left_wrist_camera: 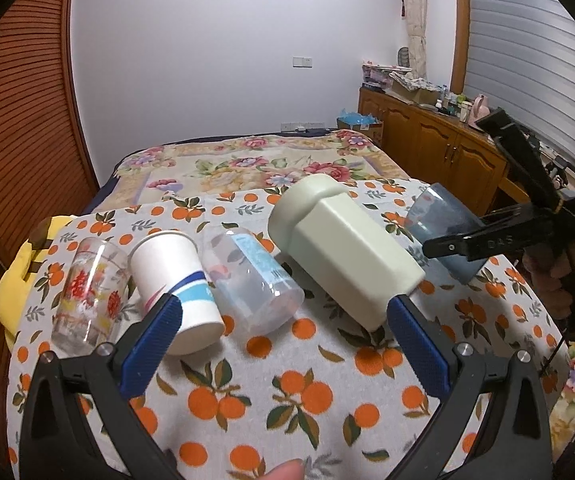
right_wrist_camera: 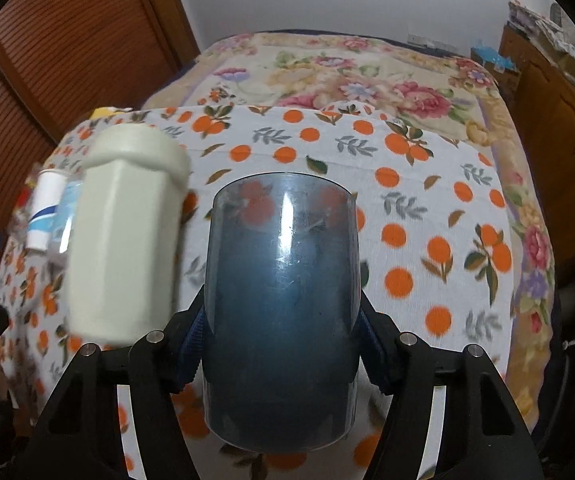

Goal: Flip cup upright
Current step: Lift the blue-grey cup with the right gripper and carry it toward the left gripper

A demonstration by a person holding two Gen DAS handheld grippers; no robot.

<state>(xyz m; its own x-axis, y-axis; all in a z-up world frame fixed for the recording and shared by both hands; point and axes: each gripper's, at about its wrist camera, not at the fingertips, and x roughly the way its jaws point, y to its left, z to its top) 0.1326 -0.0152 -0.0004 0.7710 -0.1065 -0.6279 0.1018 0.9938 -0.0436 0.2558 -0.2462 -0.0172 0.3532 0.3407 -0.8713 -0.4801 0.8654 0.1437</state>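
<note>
A translucent dark blue cup (right_wrist_camera: 281,304) fills the right wrist view, clamped between my right gripper's (right_wrist_camera: 279,344) blue pads, its mouth pointing away from the camera. In the left wrist view the same cup (left_wrist_camera: 443,220) is held tilted above the table's right side by the right gripper (left_wrist_camera: 463,246). My left gripper (left_wrist_camera: 283,316) is open and empty, low over the orange-print tablecloth (left_wrist_camera: 287,392), its pads either side of a pale green cup (left_wrist_camera: 343,248) and a clear plastic cup (left_wrist_camera: 247,276).
Several cups lie tilted in a row on the table: a printed glass (left_wrist_camera: 87,284), a white paper cup (left_wrist_camera: 175,276), the clear plastic cup, the pale green cup (right_wrist_camera: 127,236). A floral bed (left_wrist_camera: 247,160) lies behind, a wooden cabinet (left_wrist_camera: 439,140) at right.
</note>
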